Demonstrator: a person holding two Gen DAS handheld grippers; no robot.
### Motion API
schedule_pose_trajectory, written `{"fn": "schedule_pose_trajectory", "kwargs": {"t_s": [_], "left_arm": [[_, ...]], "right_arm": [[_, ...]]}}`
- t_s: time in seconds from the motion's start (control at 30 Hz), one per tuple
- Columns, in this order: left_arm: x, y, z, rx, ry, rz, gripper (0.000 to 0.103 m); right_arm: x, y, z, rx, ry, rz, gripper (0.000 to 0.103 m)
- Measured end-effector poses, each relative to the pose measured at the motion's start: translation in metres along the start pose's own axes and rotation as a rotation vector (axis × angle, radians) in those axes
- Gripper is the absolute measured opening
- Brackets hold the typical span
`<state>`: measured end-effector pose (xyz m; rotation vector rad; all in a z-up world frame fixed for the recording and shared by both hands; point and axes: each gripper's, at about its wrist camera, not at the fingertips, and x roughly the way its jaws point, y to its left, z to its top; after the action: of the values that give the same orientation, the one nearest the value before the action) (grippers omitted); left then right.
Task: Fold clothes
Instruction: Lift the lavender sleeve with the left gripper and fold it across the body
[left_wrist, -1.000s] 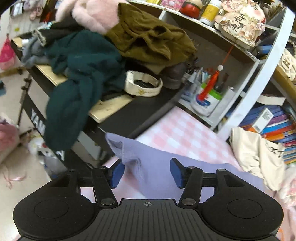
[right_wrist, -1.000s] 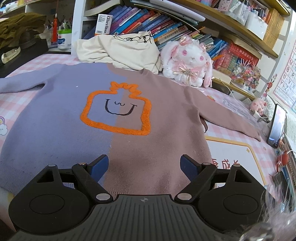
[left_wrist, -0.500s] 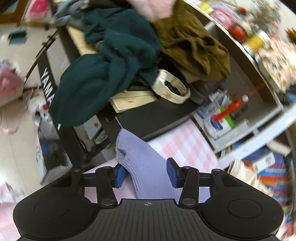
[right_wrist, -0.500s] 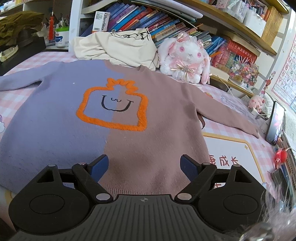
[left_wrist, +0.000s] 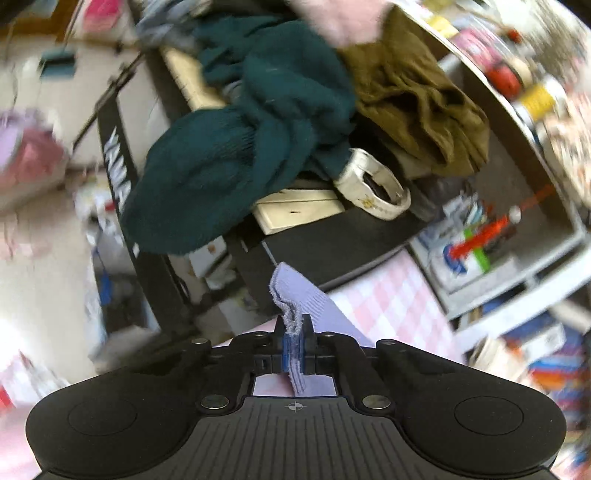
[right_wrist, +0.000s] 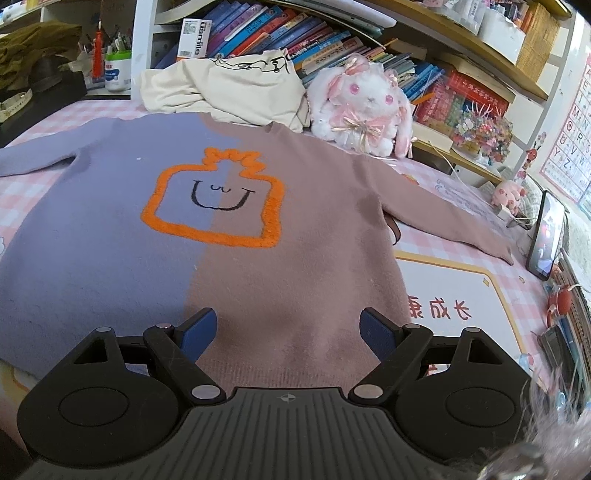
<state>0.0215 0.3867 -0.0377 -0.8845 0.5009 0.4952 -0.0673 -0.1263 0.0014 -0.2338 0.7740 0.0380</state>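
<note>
The left wrist view is motion-blurred toward its edges, so the shelf items (left_wrist: 517, 85) stay unreadable, while in the right wrist view the sweater's lilac sleeve (right_wrist: 33, 158) runs off the left edge, its cuff unseen.

Plush rabbit (right_wrist: 364, 107) beside shelved books (right_wrist: 280, 37)
</note>
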Motion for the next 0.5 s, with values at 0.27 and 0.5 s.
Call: {"fn": "schedule_pose_trajectory", "kwargs": {"t_s": [0.27,0.5], "left_arm": [[-0.028,-0.068,-0.024,0.324,-0.053,-0.093,0.004],[-0.052,-0.154,-0.075,0.54,-0.033,-0.21,0.004]], "right_arm": [[0.009,-0.022,0.001,-0.006,-0.015,0.034,0.084],[0.022,-0.051,0.007,-0.045,-0.036,0.107,0.084]]}}
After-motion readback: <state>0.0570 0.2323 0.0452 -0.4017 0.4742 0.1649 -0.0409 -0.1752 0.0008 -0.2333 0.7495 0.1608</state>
